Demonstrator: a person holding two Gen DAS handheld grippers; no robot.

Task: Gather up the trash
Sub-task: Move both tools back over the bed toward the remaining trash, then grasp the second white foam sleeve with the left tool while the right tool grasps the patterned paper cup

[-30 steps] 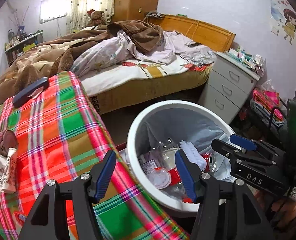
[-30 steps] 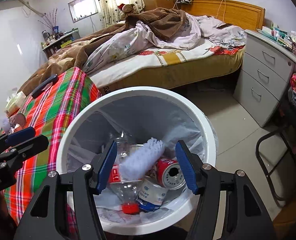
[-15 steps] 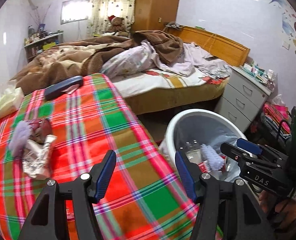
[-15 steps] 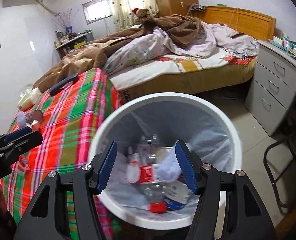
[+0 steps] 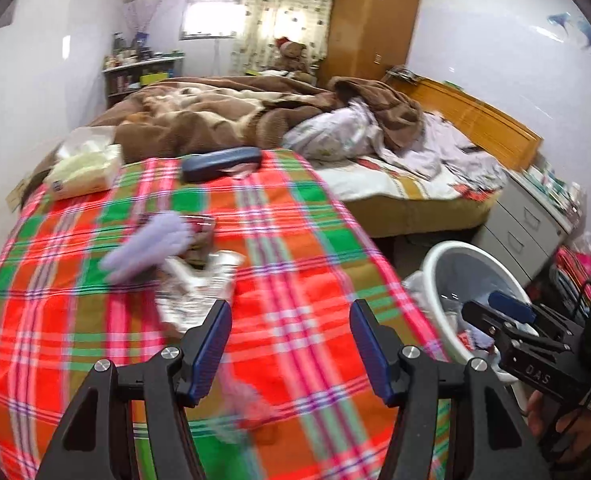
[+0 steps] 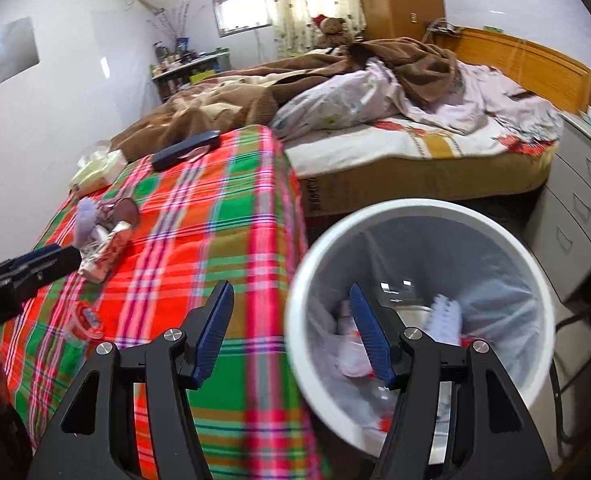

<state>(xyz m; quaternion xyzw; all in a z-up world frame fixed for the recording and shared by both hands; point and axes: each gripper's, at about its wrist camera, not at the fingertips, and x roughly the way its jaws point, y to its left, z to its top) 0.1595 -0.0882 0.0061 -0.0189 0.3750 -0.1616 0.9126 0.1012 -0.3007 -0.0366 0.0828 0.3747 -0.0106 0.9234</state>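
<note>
Plaid tablecloth (image 5: 303, 240) fills the foreground. Crumpled wrapper (image 5: 193, 292) lies just beyond the left gripper (image 5: 289, 344), whose jaws gape empty. Right gripper (image 6: 291, 332), likewise wide and empty, hangs beside the bin (image 6: 507, 240). Wrapper looks light, crinkly; pinch its middle.

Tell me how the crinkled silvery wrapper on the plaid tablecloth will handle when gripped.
The crinkled silvery foil wrapper looks thin and creased, so it will probably crush and flop rather than stay stiff. It seems light, so a push may skid it across the plaid tablecloth. The fluffy lilac brush partly overlapping it might drag along.

Both tongs, left (image 5: 289, 344) and right (image 6: 291, 330), gape empty.
</note>
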